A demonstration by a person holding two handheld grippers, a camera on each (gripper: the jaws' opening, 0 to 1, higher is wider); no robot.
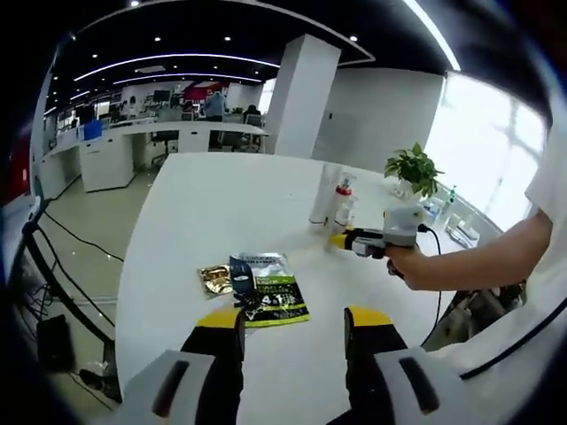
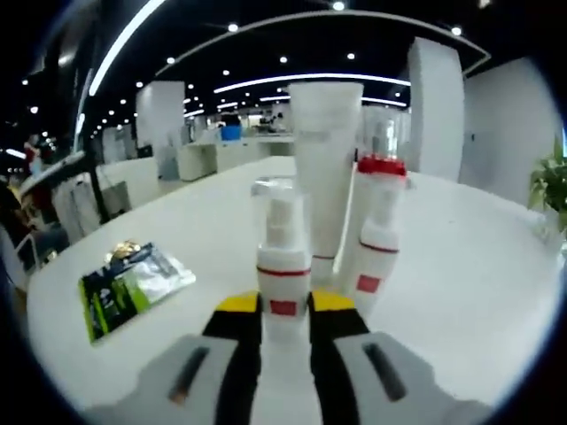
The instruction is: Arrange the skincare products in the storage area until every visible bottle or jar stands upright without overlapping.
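A small white spray bottle point(image 2: 283, 266) with a red band stands upright on the white table point(image 2: 461, 292), and my right gripper point(image 2: 285, 305) is shut on its lower body. Just behind it stand a tall white tube point(image 2: 325, 168) and a second white bottle point(image 2: 379, 221) with a red collar and clear cap. In the left gripper view the same cluster of bottles point(image 1: 341, 202) is at the table's far right, with a person's hand holding the right gripper point(image 1: 354, 241) against it. My left gripper point(image 1: 294, 323) is open above the table's near part, nothing between its jaws.
Several flat sachets point(image 1: 264, 288) lie on the table just ahead of the left jaws, also the sachets point(image 2: 133, 283) at left. A potted plant point(image 1: 414, 168) stands beyond the bottles. The table edge point(image 1: 133, 266) drops to an office floor with cables.
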